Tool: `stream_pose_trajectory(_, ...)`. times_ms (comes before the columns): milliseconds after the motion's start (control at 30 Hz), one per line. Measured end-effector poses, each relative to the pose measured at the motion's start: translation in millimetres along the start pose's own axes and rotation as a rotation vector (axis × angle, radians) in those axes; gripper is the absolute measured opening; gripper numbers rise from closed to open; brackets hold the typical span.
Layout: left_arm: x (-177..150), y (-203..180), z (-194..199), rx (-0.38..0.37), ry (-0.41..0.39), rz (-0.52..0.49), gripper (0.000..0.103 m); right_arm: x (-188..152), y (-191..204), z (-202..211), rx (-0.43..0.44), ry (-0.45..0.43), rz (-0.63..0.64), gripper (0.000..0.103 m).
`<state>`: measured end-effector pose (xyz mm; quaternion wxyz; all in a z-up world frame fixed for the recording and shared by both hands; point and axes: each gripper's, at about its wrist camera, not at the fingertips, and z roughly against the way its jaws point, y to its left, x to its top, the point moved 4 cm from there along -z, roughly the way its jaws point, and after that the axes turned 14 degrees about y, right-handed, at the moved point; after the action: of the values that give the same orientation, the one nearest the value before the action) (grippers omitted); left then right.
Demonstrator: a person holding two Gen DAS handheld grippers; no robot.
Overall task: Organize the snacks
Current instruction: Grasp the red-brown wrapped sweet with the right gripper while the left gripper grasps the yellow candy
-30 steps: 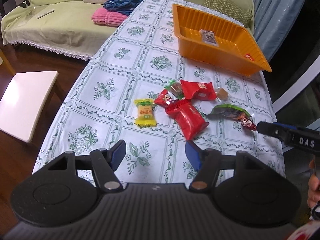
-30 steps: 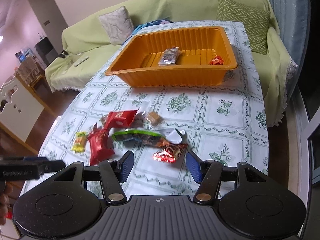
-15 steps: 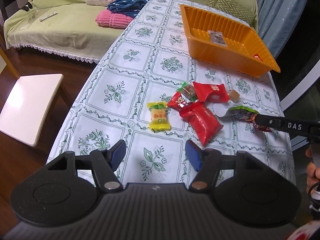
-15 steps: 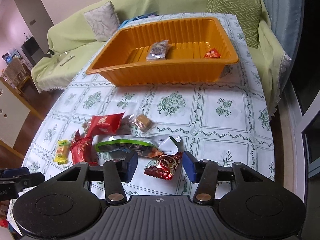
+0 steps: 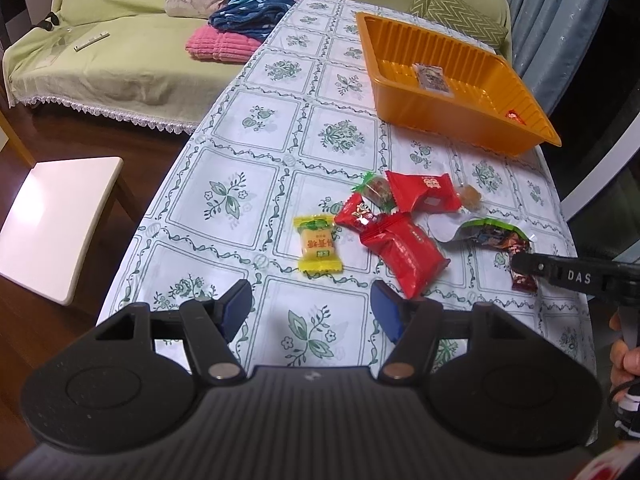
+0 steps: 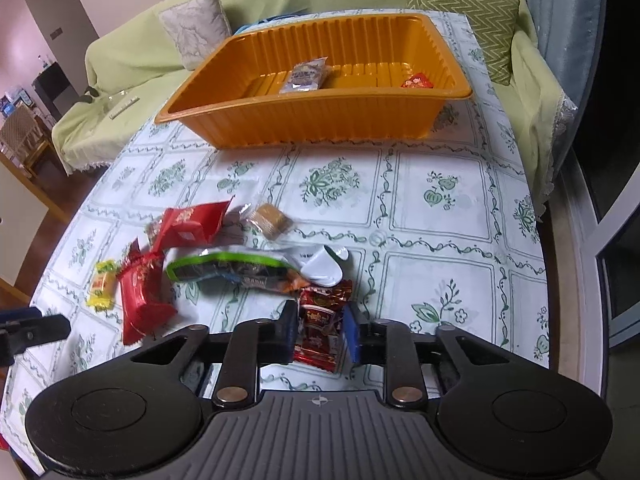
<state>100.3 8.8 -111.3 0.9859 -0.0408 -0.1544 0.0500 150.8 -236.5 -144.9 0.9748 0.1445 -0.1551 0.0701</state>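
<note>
My right gripper (image 6: 320, 320) is low over the floral tablecloth, its jaws closing with the blue pads pressing both sides of a small shiny red snack packet (image 6: 324, 300). In the left wrist view the same gripper (image 5: 520, 262) sits on that packet (image 5: 522, 282). My left gripper (image 5: 310, 296) hovers open above the cloth, nothing between its fingers. Loose snacks lie ahead: a yellow candy (image 5: 318, 248), two red packets (image 5: 404, 256) (image 5: 424, 196), a green-rimmed bag (image 6: 236, 270) and a brown biscuit (image 6: 270, 220). The orange tray (image 6: 304, 128) at the far end holds a clear packet (image 6: 306, 76) and a small red one (image 6: 418, 80).
A green-covered sofa (image 5: 120, 52) with cushions and folded blankets wraps the table's far and left sides. A white stool (image 5: 52, 220) stands on the wooden floor left of the table. A curtain (image 6: 560, 8) and window frame run along the right edge.
My right gripper sank toward the table over the small red packet, and its jaws went from wide apart to closed on it. The left gripper stayed open and nearly still.
</note>
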Motion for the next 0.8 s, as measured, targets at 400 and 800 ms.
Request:
stream_pose_trajectory(400, 3.3, -5.4, -5.5, 0.0, -0.001, -0.024, 0.063, 0.2, 1.2, -1.7, -0.024, 0.005, -0.013, 0.021)
stream_pose_trajectory(800, 6.2, -7.5, -8.1, -0.002, -0.005, -0.039, 0.063, 4.3, 8.5, -6.7, -0.05, -0.014, 0.008, 0.031)
